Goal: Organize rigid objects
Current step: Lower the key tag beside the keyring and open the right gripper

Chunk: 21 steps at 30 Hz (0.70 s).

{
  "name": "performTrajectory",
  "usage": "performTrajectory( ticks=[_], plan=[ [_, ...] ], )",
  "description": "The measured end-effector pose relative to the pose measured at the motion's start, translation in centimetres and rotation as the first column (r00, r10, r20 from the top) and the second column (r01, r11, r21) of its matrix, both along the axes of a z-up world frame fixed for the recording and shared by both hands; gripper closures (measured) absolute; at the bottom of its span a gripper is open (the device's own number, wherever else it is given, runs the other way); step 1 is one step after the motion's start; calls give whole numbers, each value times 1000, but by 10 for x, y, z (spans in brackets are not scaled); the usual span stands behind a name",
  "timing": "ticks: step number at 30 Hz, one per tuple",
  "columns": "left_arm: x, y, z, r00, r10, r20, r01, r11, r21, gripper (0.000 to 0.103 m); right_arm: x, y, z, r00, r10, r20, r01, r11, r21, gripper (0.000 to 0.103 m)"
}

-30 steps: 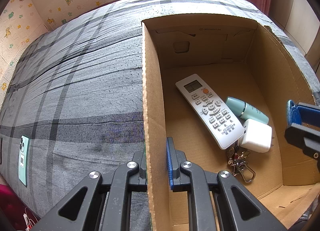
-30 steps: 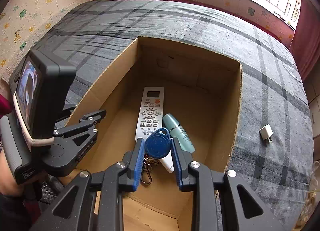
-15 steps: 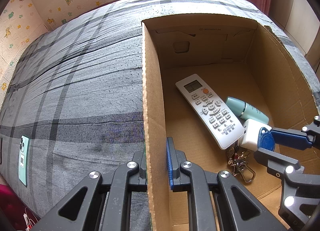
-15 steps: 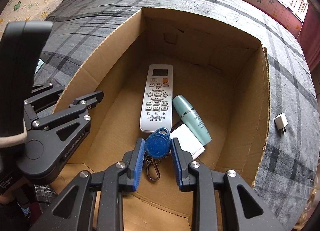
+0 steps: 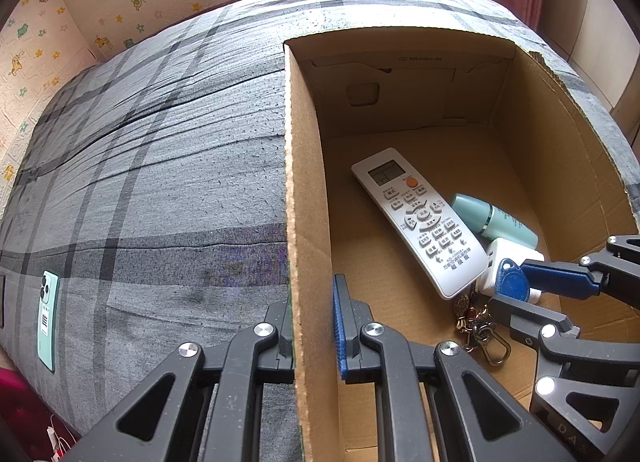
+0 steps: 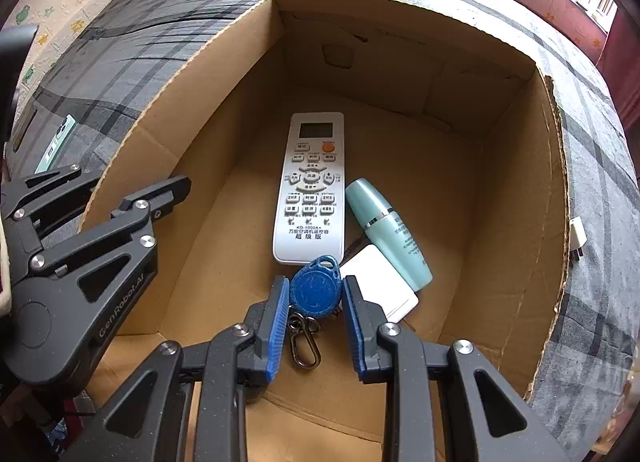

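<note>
**Key bunch lowered into the box: release pending**

Since a second ago, our right gripper has carried the blue key fob from above the rim down to the floor of the cardboard box, and its fingers now stand a little wider, with slim gaps either side of the fob in the right wrist view. We cannot tell whether the pads still touch it.

Item: blue fob with ring and clasp. Clasp lies on the box floor; fob stands just below the near end of the white remote, beside the white charger.

Neighbours: teal bottle alongside the remote. Outside, a white plug on the grey plaid bedcover and a green phone on the far side.

Left gripper: closed on the box's side wall, steadying it.

Method: we judge it best to spread the right fingers fully, then lift straight up, so the pads do not drag the ring against the charger.
</note>
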<state>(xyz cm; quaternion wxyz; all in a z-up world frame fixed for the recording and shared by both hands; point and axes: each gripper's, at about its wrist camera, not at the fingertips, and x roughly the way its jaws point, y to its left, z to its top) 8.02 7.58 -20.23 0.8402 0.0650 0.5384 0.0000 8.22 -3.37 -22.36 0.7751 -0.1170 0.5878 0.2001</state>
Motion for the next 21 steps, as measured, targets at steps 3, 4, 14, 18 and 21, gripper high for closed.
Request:
performTrajectory(
  ticks=[3,4,14,18,21],
  plan=[
    [0,0,0,1000,0,0,0,1000,2,89,0,-1,2,1000,0,7,0,1000,4,74],
    [0,0,0,1000,0,0,0,1000,1,89,1,-1,3,1000,0,11,0,1000,7,74],
    [0,1,0,1000,-1,0,1,1000,3,89,-6,-2,26,997,13,74,-16,999,39,48],
    [0,1,0,1000,-1,0,1,1000,2,89,-10,-4,36,991,15,132,-15,1000,-5,36],
    [0,2,0,1000,0,-1,0,1000,0,89,-9,-9,39,991,9,134,-9,1000,-1,29]
  ],
)
